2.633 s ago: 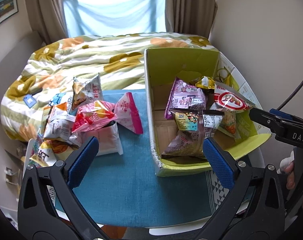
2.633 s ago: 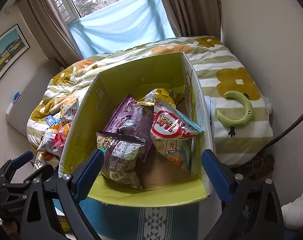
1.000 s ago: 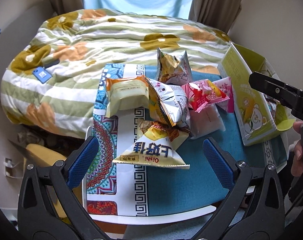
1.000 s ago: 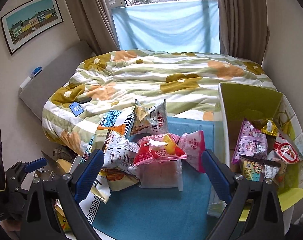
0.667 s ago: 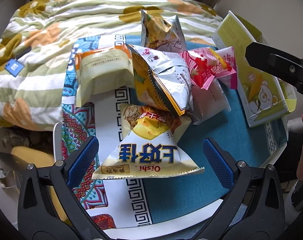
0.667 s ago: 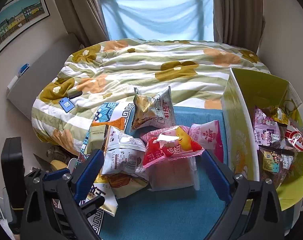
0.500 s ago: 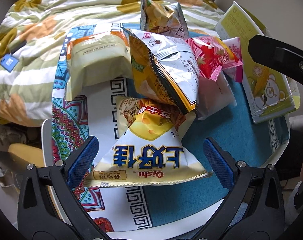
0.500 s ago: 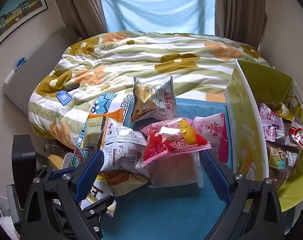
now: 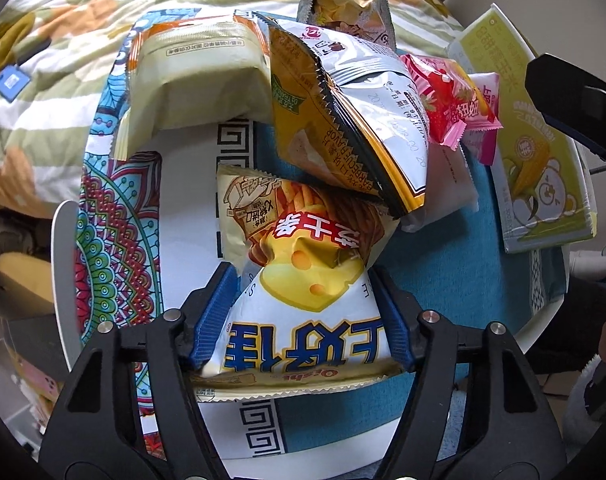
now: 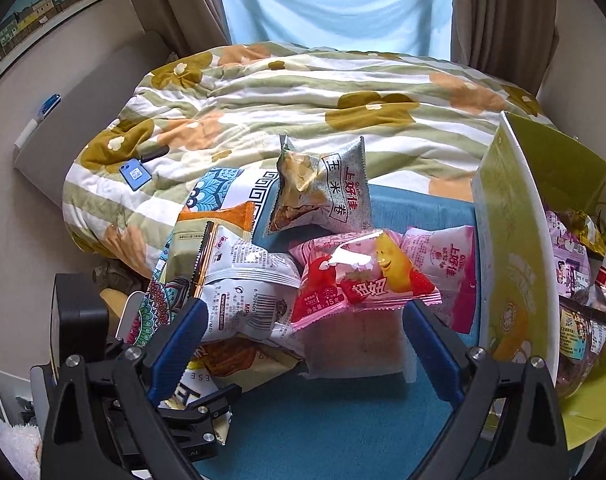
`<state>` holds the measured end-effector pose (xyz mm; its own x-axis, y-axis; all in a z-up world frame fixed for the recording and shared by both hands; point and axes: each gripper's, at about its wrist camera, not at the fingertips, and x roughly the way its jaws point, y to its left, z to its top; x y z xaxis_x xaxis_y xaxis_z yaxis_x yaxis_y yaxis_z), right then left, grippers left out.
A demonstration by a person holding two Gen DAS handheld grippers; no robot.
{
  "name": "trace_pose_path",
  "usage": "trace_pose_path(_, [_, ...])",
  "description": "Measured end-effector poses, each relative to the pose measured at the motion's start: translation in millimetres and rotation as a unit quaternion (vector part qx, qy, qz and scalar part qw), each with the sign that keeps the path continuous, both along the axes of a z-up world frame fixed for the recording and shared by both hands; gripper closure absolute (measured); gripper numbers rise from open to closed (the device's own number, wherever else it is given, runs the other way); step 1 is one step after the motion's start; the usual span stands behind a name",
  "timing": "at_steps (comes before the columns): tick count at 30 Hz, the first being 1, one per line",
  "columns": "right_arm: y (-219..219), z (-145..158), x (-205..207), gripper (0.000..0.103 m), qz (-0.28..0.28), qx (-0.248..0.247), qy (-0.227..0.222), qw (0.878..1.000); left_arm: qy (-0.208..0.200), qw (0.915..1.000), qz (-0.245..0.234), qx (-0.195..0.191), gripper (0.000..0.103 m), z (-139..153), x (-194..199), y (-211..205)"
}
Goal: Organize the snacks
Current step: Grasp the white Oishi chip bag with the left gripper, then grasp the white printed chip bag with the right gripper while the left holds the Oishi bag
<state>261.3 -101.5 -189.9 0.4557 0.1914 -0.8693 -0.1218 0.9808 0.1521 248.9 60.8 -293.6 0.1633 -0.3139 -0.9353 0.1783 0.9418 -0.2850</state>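
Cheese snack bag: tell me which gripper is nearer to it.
Left. The left gripper has the cheese snack bag between its closing jaws; the right gripper hovers open over the pink packets beside it.

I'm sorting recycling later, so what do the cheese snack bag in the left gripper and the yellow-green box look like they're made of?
Cheese snack bag: probably glossy printed plastic film, judging by its crinkles, sheen and serrated sealed edge; the left gripper is closing on it. Yellow-green box: apparently printed cardboard, with stiff flat walls, a matte surface and a pale cut edge.
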Motion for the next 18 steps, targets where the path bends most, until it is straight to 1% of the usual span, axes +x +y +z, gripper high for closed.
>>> trace_pose_path(5, [6, -1, 7, 0.006, 0.016, 0.002, 0.001, 1.0, -0.004, 0.9999, 0.012, 0.005, 0.045, 3, -4, 8])
trace_pose_path(9, [15, -6, 11, 0.006, 0.035, 0.003, 0.004, 0.999, -0.007, 0.9996, 0.021, 0.018, 0.045, 5, -11, 14])
trace_pose_path(13, [30, -12, 15, 0.006, 0.056, 0.005, 0.009, 0.998, -0.009, 0.999, 0.035, 0.027, 0.045, 6, -16, 25])
trace_pose_path(18, [54, -27, 23, 0.006, 0.089, -0.001, 0.024, 0.996, -0.013, 0.9978, 0.053, 0.036, 0.045, 7, -22, 41])
